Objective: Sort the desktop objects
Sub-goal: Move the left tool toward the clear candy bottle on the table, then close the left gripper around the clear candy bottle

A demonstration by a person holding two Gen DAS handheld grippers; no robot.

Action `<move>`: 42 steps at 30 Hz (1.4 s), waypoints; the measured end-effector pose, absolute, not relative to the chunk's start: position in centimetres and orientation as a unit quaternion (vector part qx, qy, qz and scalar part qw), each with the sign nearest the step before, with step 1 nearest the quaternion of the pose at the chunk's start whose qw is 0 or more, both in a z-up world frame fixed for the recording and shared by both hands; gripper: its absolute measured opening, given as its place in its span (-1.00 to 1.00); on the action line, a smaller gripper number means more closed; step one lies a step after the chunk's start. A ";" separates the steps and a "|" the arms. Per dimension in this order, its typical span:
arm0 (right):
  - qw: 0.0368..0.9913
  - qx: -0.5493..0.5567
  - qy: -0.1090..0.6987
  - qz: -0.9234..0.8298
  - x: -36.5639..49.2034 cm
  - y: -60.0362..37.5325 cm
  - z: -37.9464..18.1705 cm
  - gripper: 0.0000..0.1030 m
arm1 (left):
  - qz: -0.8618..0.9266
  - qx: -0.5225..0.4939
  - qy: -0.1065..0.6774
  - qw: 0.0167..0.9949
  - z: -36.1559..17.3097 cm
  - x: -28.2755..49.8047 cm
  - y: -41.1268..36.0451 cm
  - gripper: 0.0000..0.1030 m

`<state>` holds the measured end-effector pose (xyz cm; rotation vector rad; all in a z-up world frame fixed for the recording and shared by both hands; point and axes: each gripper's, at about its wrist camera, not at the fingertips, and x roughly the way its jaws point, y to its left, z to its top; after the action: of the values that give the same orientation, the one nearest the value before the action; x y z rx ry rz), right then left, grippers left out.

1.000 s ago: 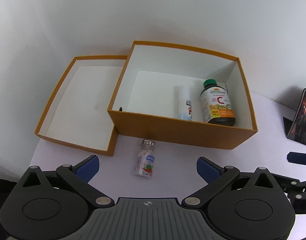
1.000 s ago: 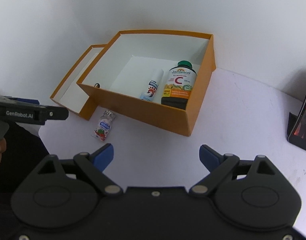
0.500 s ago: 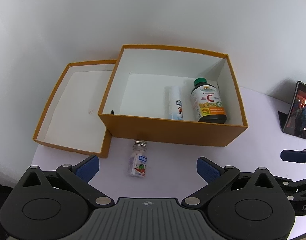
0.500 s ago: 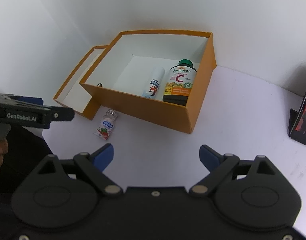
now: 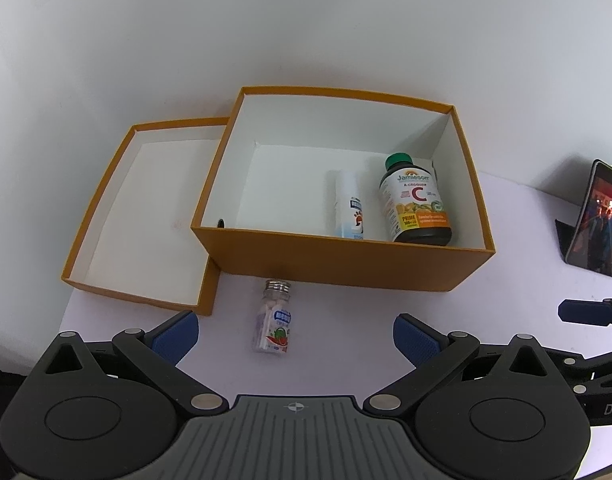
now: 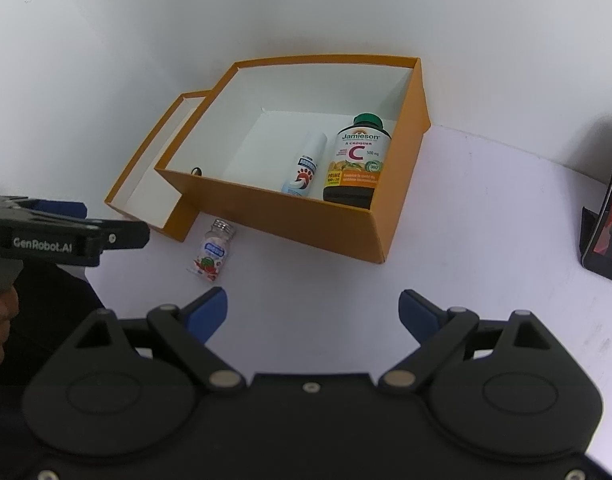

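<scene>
- Now we hold the left gripper [image 5: 293, 334] wide open, just above the small candy bottle [image 5: 274, 318] lying on the tabletop [image 6: 485, 248].
- Our right gripper [image 6: 313, 310] is open too, holding nothing.
- Just behind the bottle sits the orange box [image 5: 337, 264].

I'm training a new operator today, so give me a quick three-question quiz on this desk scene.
1. True or false: the small bottle lies inside the orange box.
2. How many items show clearly in the box: A one, B two, C four?
3. Fill in: the left gripper has its fingers ____.

Key: 1 false, it lies on the table before the box. 2 B, vitamin bottle and spray. 3 open.
</scene>
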<state>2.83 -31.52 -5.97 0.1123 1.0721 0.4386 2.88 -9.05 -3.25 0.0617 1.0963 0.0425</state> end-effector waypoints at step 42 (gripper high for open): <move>0.816 0.013 0.552 0.169 2.3 -30.3 -7.2 0.79 | -0.013 0.058 0.551 0.832 -16.9 6.8 -6.2 1.00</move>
<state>2.34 -30.25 -7.20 0.0278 1.1776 0.3608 6.78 -6.15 -16.93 0.1239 1.1690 -0.0281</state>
